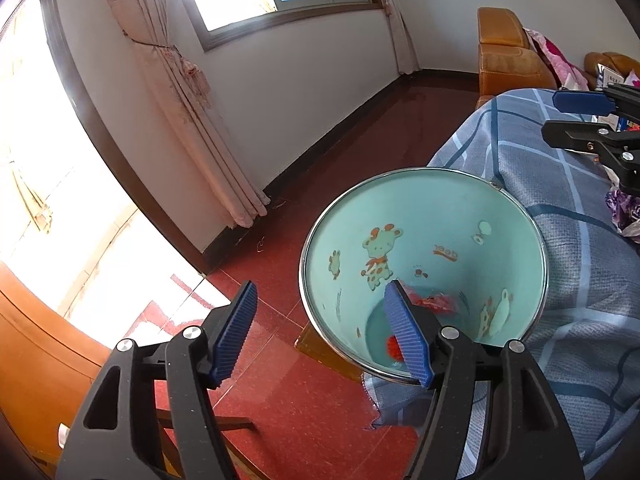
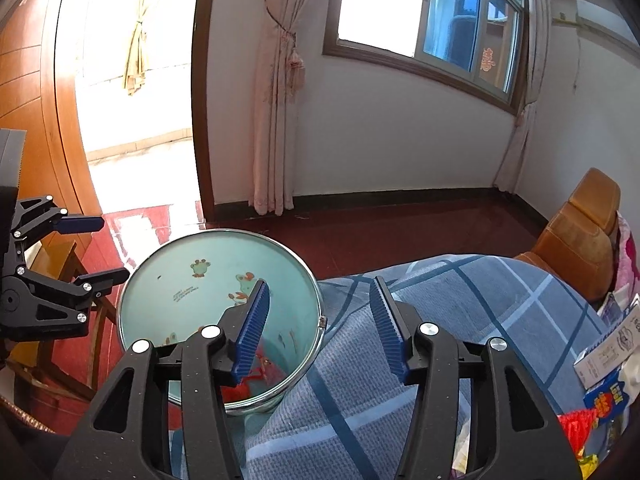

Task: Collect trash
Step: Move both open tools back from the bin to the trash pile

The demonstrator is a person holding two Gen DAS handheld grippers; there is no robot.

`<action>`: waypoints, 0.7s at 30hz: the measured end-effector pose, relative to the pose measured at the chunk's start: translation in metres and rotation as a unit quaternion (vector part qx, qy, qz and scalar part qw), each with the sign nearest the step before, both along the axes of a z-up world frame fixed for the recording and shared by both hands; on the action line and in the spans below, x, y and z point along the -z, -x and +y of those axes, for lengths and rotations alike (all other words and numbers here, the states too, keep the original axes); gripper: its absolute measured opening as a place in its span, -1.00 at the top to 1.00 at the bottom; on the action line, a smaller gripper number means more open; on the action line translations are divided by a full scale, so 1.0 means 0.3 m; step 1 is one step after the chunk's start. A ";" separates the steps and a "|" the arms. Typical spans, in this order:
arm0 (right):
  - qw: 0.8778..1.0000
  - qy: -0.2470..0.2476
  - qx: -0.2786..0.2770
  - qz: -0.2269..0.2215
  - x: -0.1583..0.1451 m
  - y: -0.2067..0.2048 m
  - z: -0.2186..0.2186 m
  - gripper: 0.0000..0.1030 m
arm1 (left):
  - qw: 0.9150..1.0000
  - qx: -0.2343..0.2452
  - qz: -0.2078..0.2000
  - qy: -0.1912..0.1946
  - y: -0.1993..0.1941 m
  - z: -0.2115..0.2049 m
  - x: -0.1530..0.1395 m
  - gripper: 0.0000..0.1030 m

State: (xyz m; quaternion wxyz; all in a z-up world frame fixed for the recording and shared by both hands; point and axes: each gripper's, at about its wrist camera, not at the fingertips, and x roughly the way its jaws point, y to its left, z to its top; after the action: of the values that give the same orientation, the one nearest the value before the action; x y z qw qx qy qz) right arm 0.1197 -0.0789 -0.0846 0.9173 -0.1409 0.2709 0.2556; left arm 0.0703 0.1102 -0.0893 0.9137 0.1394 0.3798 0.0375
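Observation:
A light blue trash bin point(image 1: 440, 216) with cartoon deer and a metal rim stands beside the cloth-covered table; it also shows in the right wrist view point(image 2: 192, 280). Red wrappers point(image 1: 436, 303) lie at its bottom, also seen in the right wrist view point(image 2: 266, 368). My left gripper point(image 1: 320, 332) is open and empty above the bin's near rim. My right gripper point(image 2: 320, 328) is open and empty over the table edge by the bin. More trash, a white carton point(image 2: 608, 350) and a red packet point(image 2: 576, 428), lies on the table at the right.
A blue checked cloth point(image 2: 460, 300) covers the table. An orange sofa point(image 2: 576, 236) stands behind it. A wooden stool point(image 2: 60, 256) sits left of the bin on the red floor point(image 1: 320, 184). A purple wrapper point(image 1: 624, 212) lies on the cloth.

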 end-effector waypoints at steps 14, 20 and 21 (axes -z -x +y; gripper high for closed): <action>1.000 -0.013 0.020 -0.014 -0.058 0.064 -0.090 -0.07 | 1.000 0.010 -0.003 -0.008 0.008 -0.041 -0.021 -0.27; 0.998 -0.021 0.054 -0.031 -0.106 0.140 -0.220 -0.15 | 1.000 0.025 -0.005 -0.011 0.014 -0.096 -0.035 -0.28; 0.997 -0.023 0.065 -0.035 -0.115 0.163 -0.259 -0.16 | 1.000 0.029 -0.005 -0.010 0.015 -0.109 -0.036 -0.28</action>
State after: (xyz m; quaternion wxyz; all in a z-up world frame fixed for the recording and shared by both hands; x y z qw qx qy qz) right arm 0.0708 -0.1567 -0.0502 0.9439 -0.1110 0.2409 0.1968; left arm 0.0658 0.0775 -0.0786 0.9148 0.1594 0.3707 0.0156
